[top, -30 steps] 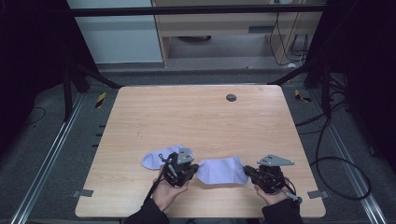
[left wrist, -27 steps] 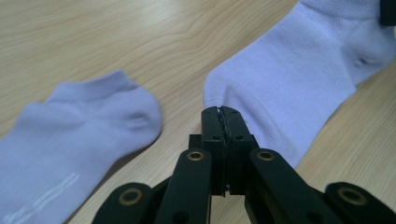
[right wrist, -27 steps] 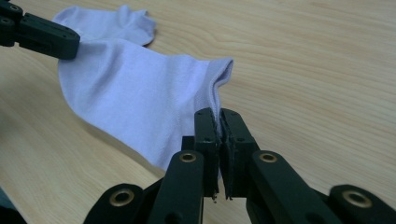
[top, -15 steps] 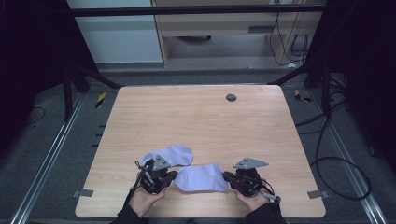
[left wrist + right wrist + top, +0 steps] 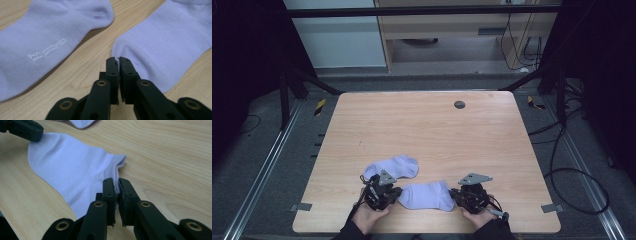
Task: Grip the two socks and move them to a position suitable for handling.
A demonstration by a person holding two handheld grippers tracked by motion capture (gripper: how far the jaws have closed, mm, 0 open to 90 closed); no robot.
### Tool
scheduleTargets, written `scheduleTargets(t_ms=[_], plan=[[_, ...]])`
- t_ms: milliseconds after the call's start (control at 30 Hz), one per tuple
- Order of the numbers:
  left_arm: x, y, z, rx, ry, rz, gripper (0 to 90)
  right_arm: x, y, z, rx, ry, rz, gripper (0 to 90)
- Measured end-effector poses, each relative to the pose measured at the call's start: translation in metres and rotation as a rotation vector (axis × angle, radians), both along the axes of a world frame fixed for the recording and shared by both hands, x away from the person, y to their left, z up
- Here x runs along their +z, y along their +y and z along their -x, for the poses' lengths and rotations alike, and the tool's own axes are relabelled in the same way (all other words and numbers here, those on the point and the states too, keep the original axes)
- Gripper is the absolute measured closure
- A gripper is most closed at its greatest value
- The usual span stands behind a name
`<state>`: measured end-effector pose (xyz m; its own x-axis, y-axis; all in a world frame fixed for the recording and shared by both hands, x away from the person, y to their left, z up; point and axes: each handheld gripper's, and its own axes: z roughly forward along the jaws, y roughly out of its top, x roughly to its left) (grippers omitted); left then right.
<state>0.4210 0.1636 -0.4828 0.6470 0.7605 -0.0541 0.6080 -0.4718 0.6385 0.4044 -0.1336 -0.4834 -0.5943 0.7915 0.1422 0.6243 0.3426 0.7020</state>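
At the near edge of the wooden table, from the high view, I see 2 pale lilac ankle socks. The near sock lies stretched flat between my 2 tools: the left gripper sits at its left end and the right gripper at its right end, each held in a hand coming up from the bottom edge. The far sock lies loose just behind the left gripper, slightly apart from the near one. A small dark round disc sits far up the table.

In the left gripper view, the left gripper has its jaws pressed together on the rounded toe edge of the near sock, a sliver of fabric caught between the tips. The far sock lies on the left, with small white lettering printed on it, bare wood between the 2.

In the right gripper view, the right gripper pinches the cuff hem of the near sock, jaws closed on the fabric. The left gripper shows at the sock's opposite end, top left, touching it.
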Motion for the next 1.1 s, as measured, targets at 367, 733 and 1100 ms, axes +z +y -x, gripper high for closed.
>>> scheduleTargets(t_ms=[367, 733, 1100], plan=[[0.012, 0.017, -0.003, 0.077, -0.086, 0.038, 57.2, 0.006, -0.006, -0.002, -0.036, -0.059, -0.007, 68.9], [0.019, 0.053, -0.022, 0.198, -0.153, 0.048, 44.6, 0.024, -0.001, -0.011, -0.052, -0.129, -0.046, 58.9], [0.017, 0.084, -0.039, 0.285, -0.160, 0.053, 41.6, 0.042, 0.036, -0.042, -0.059, -0.172, -0.084, 49.2]])
